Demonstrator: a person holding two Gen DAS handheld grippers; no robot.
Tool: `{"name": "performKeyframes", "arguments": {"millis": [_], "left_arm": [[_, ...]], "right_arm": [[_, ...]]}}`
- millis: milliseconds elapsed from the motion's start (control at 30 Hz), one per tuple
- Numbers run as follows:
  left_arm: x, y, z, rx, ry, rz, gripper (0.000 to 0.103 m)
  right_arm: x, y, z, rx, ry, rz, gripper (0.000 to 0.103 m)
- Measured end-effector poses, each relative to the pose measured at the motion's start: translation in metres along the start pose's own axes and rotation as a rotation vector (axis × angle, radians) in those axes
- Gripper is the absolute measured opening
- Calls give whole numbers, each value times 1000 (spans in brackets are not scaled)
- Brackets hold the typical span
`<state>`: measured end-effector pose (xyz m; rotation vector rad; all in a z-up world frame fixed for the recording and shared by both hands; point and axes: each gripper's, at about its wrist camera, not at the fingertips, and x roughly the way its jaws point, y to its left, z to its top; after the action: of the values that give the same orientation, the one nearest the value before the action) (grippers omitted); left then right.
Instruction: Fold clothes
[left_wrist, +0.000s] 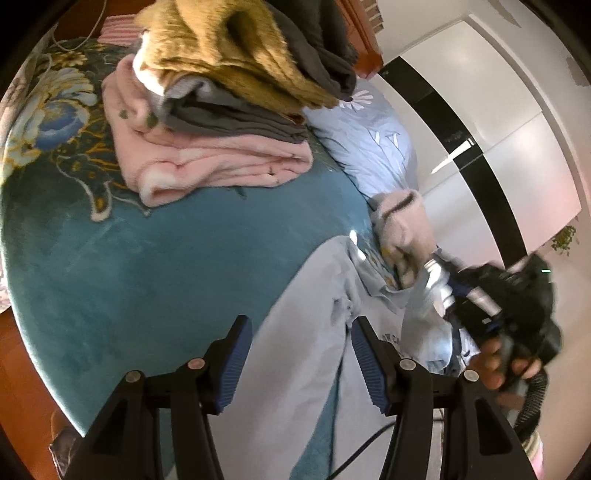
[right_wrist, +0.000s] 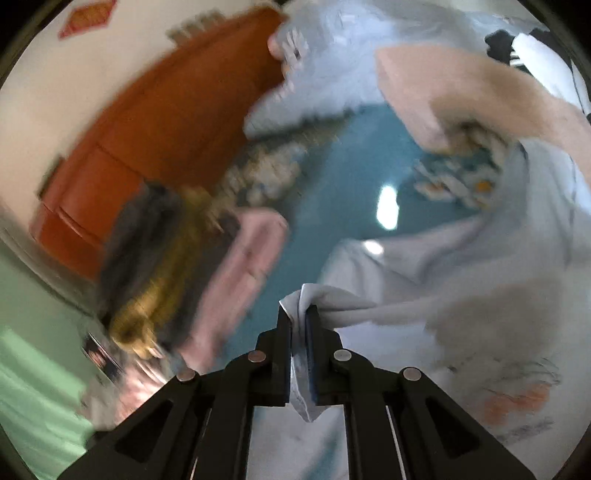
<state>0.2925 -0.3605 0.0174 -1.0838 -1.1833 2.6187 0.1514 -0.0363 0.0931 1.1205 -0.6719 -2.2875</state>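
A teal blanket (left_wrist: 129, 258) with a flower pattern at one side covers the bed and fills most of the left wrist view. On its far part sits a stack (left_wrist: 221, 110) of folded clothes: a pink piece at the bottom, grey ones above it, a mustard knit and a dark piece on top. In the right wrist view the same stack (right_wrist: 177, 280) shows blurred at the left, in front of an orange-brown headboard (right_wrist: 155, 125).

A pale blue garment (left_wrist: 306, 350) lies spread on the near part of the blanket, running under the left gripper and up toward the right. In the right wrist view this garment (right_wrist: 461, 266) fills the lower right, with a faded print near its edge. Beside it, toward the far edge of the bed, lies a light blue pillow (left_wrist: 373, 140) with a daisy print, and just below that a crumpled beige piece (left_wrist: 402, 225).

The left gripper (left_wrist: 301, 363) hangs over the garment with its fingers spread wide, holding nothing; whether the tips touch the cloth cannot be told. The right gripper (right_wrist: 300, 314) has its fingers clenched on a bunched edge of the garment, a fold of cloth hanging out below the pads. In the left wrist view the right gripper (left_wrist: 436, 280) appears blurred at the right, with cloth lifted in it.
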Motion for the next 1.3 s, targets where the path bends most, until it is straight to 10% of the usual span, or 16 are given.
{"name": "performKeyframes", "arguments": {"millis": [167,367,500,567,667,933,1100,1300], "left_arm": [[-1,10,8,-28,-10,5,61],[8,5,5,-11,24,14,61],[11,5,3,-6,41,29,61],[12,7,3,-11,42,37,61],[13,8,2,-11,48,44,61],[20,3,0,8,64,67,61],[26,0,-2,25,66,92,61],[36,-3,-4,53,85,126,61]], "right_arm": [[-37,52,0,-248,-221,-30,7],[51,36,-24,-278,153,-146,8],[69,1,-23,-122,208,-94,8],[57,-4,-19,-92,201,-44,34],[22,-4,-8,-144,143,-23,42],[-75,-91,37,-104,-42,-330,45],[-81,-153,44,-71,15,-520,45],[-59,-193,49,8,44,-542,45]]}}
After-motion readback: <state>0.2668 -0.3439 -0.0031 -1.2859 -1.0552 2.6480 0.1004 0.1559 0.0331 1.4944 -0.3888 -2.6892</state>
